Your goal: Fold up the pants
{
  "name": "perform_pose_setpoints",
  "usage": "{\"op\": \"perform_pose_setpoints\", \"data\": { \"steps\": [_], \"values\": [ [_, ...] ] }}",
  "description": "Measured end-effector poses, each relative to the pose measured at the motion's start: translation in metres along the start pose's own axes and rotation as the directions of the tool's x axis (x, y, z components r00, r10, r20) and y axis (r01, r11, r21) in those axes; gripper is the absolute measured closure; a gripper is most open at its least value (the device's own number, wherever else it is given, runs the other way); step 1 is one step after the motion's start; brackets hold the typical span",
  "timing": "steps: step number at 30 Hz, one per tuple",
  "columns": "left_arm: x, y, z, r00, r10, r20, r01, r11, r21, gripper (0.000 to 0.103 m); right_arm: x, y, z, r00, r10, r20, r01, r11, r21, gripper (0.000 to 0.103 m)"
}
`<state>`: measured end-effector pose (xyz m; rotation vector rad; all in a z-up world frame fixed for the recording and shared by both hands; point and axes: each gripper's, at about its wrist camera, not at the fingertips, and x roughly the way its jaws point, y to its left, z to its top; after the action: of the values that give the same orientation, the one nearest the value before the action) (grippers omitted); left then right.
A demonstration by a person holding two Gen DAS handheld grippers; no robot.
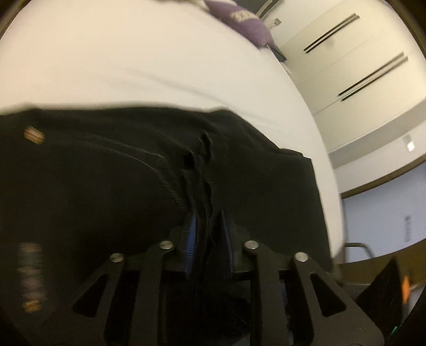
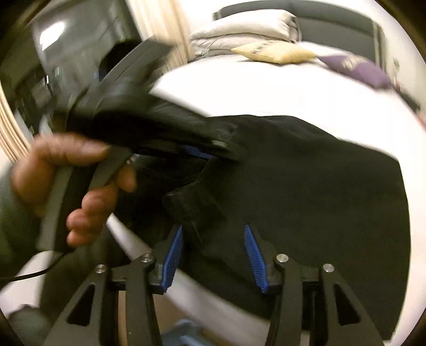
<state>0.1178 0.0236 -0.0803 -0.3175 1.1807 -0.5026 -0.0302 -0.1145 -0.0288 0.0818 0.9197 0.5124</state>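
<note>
On the bed, L wrist view:
- Surface: white bed sheet, fills far half of view; purple cushion at far edge.
- Pants: black pants lie across near half of sheet, edge running left-right. Brass-coloured rivet/button at left, so waist end prob. on that side (judgement).
- L claw: left gripper pinched narrow on a bunched ridge of the pants fabric; blue pads nearly together, cloth sandwiched between.
- Room: pale wall w/ dark slots at far right.

R wrist view:
- Pants: black cloth spreads centre to right on sheet, right edge near the mattress side.
- L tool: seen from here at left-centre, held by person's hand, tip buried in raised cloth.
- R claw: right gripper wide apart, blue pads empty, hovering just above near edge of pants; no cloth between.
- Far: cream pillow, folded grey duvet, purple cushion.
- Blur: heavy, seams unclear.

Progress (judgement):
- Done: pants on bed, roughly flat; one side gripped, lifted.
- Fold count: cannot tell if any fold is made.
- Left: R grab, carry over, lay, smooth.
</note>
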Motion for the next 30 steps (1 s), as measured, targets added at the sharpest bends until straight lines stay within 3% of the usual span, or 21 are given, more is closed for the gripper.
{"op": "perform_pose_setpoints", "data": {
  "steps": [2,5,7,9,12,14,15,17,20,22,24,27,29,30],
  "values": [
    [-0.019,0.001,0.003,0.998,0.045,0.045,-0.046,0.999,0.016,0.082,-0.027,-0.027,0.002,0.998,0.039,0.048,-0.043,0.995,0.09,0.052],
    [-0.036,-0.02,0.006,0.995,-0.015,0.103,0.01,0.999,0.053,0.082,-0.06,-0.087,0.013,0.985,0.082,0.152,-0.121,0.956,0.268,0.052],
    [-0.033,-0.044,0.006,0.992,-0.07,0.109,0.056,0.99,0.129,0.082,-0.067,-0.13,0.014,0.969,0.14,0.202,-0.209,0.9,0.383,0.052],
    [-0.012,-0.069,-0.002,0.994,-0.091,0.068,0.077,0.979,0.191,0.082,-0.059,-0.145,0.004,0.965,0.183,0.187,-0.249,0.865,0.436,0.052],
    [0.025,-0.074,-0.023,0.999,-0.047,-0.026,0.051,0.984,0.17,0.082,-0.037,-0.162,-0.022,0.972,0.212,0.105,-0.236,0.828,0.508,0.054],
    [0.032,-0.064,-0.039,0.999,-0.03,-0.031,0.035,0.983,0.179,0.083,-0.038,-0.176,-0.046,0.968,0.21,0.139,-0.252,0.815,0.522,0.075],
    [0.027,-0.065,-0.049,0.999,-0.033,0.017,0.028,0.977,0.209,0.082,-0.043,-0.184,-0.055,0.966,0.205,0.16,-0.259,0.805,0.534,0.077],
    [0.02,-0.066,-0.058,0.999,-0.021,0.039,0.011,0.973,0.232,0.083,-0.054,-0.197,-0.064,0.958,0.227,0.174,-0.286,0.766,0.576,0.079],
    [0.004,-0.073,-0.062,0.998,0.02,0.058,-0.034,0.963,0.269,0.082,-0.074,-0.197,-0.043,0.97,0.182,0.16,-0.24,0.81,0.535,0.075],
    [-0.01,-0.081,-0.06,0.995,0.012,0.097,-0.041,0.954,0.298,0.082,-0.087,-0.192,-0.011,0.951,0.213,0.224,-0.298,0.828,0.476,0.072],
    [-0.01,-0.098,-0.06,0.992,-0.001,0.123,-0.039,0.946,0.323,0.082,-0.084,-0.187,0.015,0.941,0.232,0.248,-0.322,0.841,0.434,0.056],
    [0.013,-0.096,-0.063,0.996,0.046,0.08,-0.068,0.954,0.291,0.082,-0.04,-0.186,0.054,0.92,0.331,0.212,-0.391,0.818,0.422,0.045],
    [0.022,-0.094,-0.066,0.994,0.018,0.105,-0.048,0.955,0.294,0.082,0.004,-0.2,0.06,0.951,0.286,0.115,-0.304,0.812,0.498,0.045],
    [0.02,-0.092,-0.068,0.992,0.004,0.122,-0.04,0.955,0.293,0.082,0.026,-0.217,0.058,0.96,0.274,0.064,-0.263,0.791,0.552,0.053]
  ]
}}
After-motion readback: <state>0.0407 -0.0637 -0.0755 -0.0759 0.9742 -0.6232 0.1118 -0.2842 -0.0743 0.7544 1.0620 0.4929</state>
